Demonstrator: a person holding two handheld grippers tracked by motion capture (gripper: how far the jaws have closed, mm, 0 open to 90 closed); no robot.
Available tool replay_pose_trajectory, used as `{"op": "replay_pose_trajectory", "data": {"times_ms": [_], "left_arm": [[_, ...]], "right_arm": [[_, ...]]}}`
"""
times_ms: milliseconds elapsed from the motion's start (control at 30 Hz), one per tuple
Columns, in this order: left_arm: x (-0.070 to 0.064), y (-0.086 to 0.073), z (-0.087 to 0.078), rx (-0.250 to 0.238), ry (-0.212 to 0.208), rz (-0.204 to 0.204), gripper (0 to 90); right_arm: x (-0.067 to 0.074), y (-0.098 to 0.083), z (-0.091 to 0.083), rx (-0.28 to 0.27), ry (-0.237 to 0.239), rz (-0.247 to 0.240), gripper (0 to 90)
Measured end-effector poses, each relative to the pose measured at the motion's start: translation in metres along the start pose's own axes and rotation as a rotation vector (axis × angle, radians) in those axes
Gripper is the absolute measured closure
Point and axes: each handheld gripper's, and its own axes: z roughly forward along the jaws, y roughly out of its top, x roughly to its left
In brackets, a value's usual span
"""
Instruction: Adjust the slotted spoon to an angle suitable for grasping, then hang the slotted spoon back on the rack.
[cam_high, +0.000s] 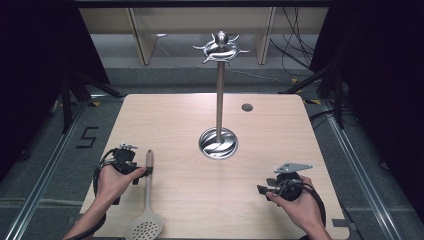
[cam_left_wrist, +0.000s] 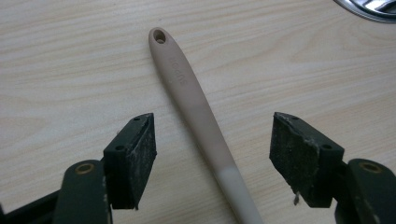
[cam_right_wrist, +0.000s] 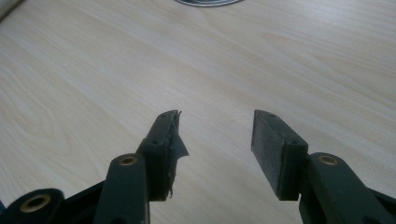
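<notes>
**Jaws wide over the spoon handle, no grip yet**

Jaws of the left gripper (cam_left_wrist: 212, 156) stand fully apart with the handle of the slotted spoon (cam_left_wrist: 196, 107) running between them, neither pad touching it. Those of the right gripper (cam_right_wrist: 215, 149) are also apart, with bare wood between them and nothing held.

From largest to smallest: the table (cam_high: 165, 120) carries a tall steel utensil stand (cam_high: 219, 90) just past its centre, round base on the wood, hooks at the top. From that base the spoon lies at about 8 o'clock, flat on the table, perforated head toward the person and the handle's hanging hole pointing away. The left gripper (cam_high: 136, 169) sits beside the upper handle; the right gripper (cam_high: 264, 190) idles at about 5 o'clock.

I judge this the approach step of picking up the spoon, probably to hang it on the stand. Next, the left jaws need to close squarely on the handle, centred so it does not twist.
</notes>
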Motion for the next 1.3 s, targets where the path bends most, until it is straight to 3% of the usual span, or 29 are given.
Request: {"op": "replay_pose_trajectory", "data": {"times_ms": [33,67,133,167,200,233,267,400,467,500,533,567,600,633,667,767,800,833,867,967,1000,1300], "left_arm": [[0.0,0.0,0.0,0.0,0.0,0.0,31.1],[-0.001,0.0,0.001,-0.003,0.005,-0.025,31.1],[0.0,0.003,0.002,0.0,0.018,-0.014,31.5],[-0.001,0.005,0.004,0.0,0.014,-0.04,31.6],[0.001,0.006,0.004,0.003,0.016,-0.032,31.7],[0.0,0.008,0.004,0.008,0.021,-0.046,31.8],[0.001,0.009,0.004,0.01,0.029,-0.043,32.0],[0.003,0.014,0.005,0.01,0.035,-0.066,33.0],[0.005,0.017,0.007,0.015,0.05,-0.097,33.0],[0.008,0.019,0.007,0.024,0.055,-0.08,33.0],[0.007,0.021,0.008,0.021,0.057,-0.113,33.0],[0.009,0.023,0.008,0.027,0.066,-0.096,33.2],[0.01,0.025,0.008,0.041,0.069,-0.107,33.7],[0.01,0.026,0.01,0.031,0.078,-0.113,34.1],[0.011,0.028,0.01,0.049,0.082,-0.116,34.5],[0.011,0.034,0.015,0.066,0.098,-0.125,36.4],[0.011,0.035,0.017,0.077,0.106,-0.131,37.0],[0.01,0.036,0.02,0.094,0.11,-0.137,38.0],[0.01,0.037,0.022,0.122,0.108,-0.137,39.1],[0.008,0.04,0.028,0.149,0.11,-0.147,41.4],[0.008,0.041,0.03,0.156,0.112,-0.146,42.3],[0.001,0.048,0.043,0.218,0.13,-0.139,48.4]], "right_arm": [[0.0,0.0,0.0,0.0,0.0,0.0,52.0],[0.0,0.0,0.0,-0.001,-0.001,-0.002,52.0],[0.0,0.0,0.0,0.0,-0.002,-0.003,52.0],[0.001,-0.001,0.004,-0.05,0.001,0.006,52.0],[0.001,-0.001,0.003,-0.048,0.001,0.006,52.0],[0.0,0.0,0.0,-0.006,-0.002,-0.001,52.0],[-0.001,-0.001,0.001,-0.009,-0.003,-0.019,52.0],[-0.001,-0.001,0.001,-0.013,0.0,-0.015,52.0],[0.001,0.0,0.001,-0.008,0.009,0.011,52.0],[0.004,-0.002,0.004,-0.043,0.02,0.036,52.0],[0.001,-0.001,0.002,-0.01,0.067,0.025,52.0],[0.002,-0.001,0.003,-0.015,0.06,0.04,52.0],[0.003,-0.001,0.003,-0.02,0.015,0.052,52.0],[-0.001,-0.001,0.002,-0.017,0.011,-0.003,52.0],[0.0,-0.001,0.001,-0.011,0.031,0.026,52.0],[-0.001,-0.002,-0.001,-0.007,0.002,-0.005,52.0],[0.001,-0.003,0.003,-0.061,0.0,0.004,52.0],[0.001,-0.002,0.001,-0.044,0.008,0.0,52.0],[0.002,0.0,-0.002,0.01,-0.008,-0.011,52.0],[0.004,0.0,-0.001,0.0,-0.01,-0.006,51.7],[0.003,0.001,-0.002,0.01,-0.018,-0.026,51.8],[0.003,0.0,-0.002,-0.006,-0.007,-0.004,51.8]]}}
